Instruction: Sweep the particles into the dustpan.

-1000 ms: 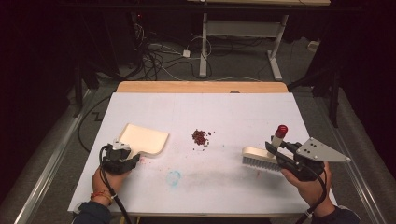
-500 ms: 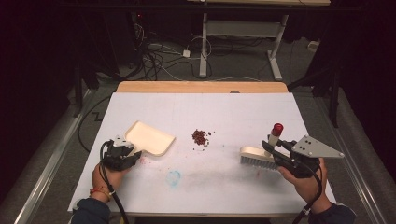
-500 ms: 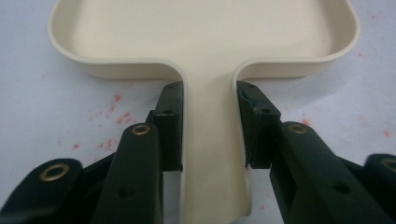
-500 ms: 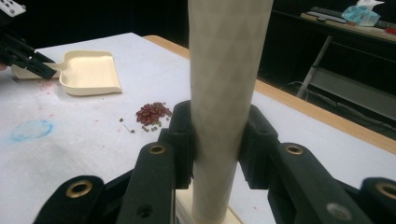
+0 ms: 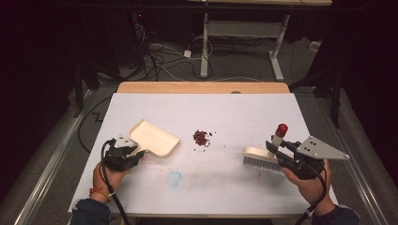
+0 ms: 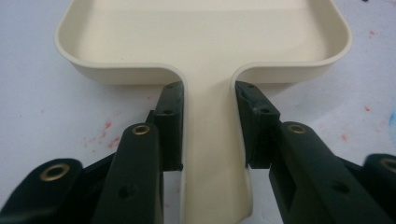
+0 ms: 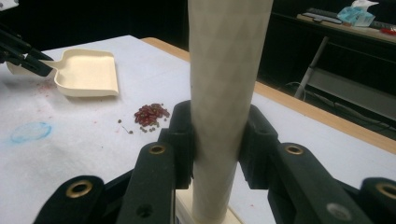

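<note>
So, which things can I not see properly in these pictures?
- Dustpan: the left gripper view's top edge cuts off its front lip.
- Brush: in the right gripper view the handle runs past the top edge, so the red tip is cut off; the right tongs hide the bristles.
- Beans: too small in the high view to count.

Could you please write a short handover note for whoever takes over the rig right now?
Left gripper: shut on the handle of the cream dustpan, whose open edge faces the beans.
Right gripper: shut on the upright, red-tipped handle of the brush, which is at the table's right side.
A small pile of red beans lies on the white table between dustpan and brush, a few strays beside it.
Done: both tools are gripped.
Left, probably: sweep the beans into the dustpan; its tray looks empty so far.
</note>
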Available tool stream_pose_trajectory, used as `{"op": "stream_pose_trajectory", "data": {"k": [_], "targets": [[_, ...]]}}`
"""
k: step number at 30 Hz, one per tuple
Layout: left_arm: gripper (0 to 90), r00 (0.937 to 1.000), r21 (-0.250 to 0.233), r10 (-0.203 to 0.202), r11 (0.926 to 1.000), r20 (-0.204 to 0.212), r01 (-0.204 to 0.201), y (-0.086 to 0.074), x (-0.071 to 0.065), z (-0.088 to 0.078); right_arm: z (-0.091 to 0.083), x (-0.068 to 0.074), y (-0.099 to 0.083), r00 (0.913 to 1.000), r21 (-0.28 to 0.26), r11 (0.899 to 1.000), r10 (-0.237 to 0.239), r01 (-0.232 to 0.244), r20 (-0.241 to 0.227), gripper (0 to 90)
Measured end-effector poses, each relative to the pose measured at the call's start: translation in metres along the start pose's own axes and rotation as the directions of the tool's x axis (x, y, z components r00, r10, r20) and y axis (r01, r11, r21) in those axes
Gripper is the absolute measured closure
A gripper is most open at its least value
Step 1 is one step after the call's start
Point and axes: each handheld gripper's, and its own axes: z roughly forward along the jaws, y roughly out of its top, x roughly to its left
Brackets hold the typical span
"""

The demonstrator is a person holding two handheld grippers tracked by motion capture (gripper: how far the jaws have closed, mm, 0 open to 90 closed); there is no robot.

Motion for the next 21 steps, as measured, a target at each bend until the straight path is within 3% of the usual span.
{"op": "stream_pose_trajectory", "data": {"k": [3,12,21], "targets": [[64.1,0.9998,0.012,0.007,0.9999,-0.021,-0.007,0.001,-0.002,-0.002,0.001,-0.001,-0.001,1.0000,0.003,1.000,-0.004,0.004,-0.001,70.1],[64.1,0.9992,0.031,0.027,0.9991,0.028,-0.028,0.002,-0.007,0.000,0.004,-0.004,-0.002,0.9999,0.005,1.000,0.005,-0.005,0.010,70.1],[64.0,0.9965,0.055,0.056,0.9967,0.063,-0.059,-0.001,-0.017,-0.003,0.023,-0.008,0.012,0.9998,-0.013,1.000,0.004,-0.003,0.017,70.1]]}}
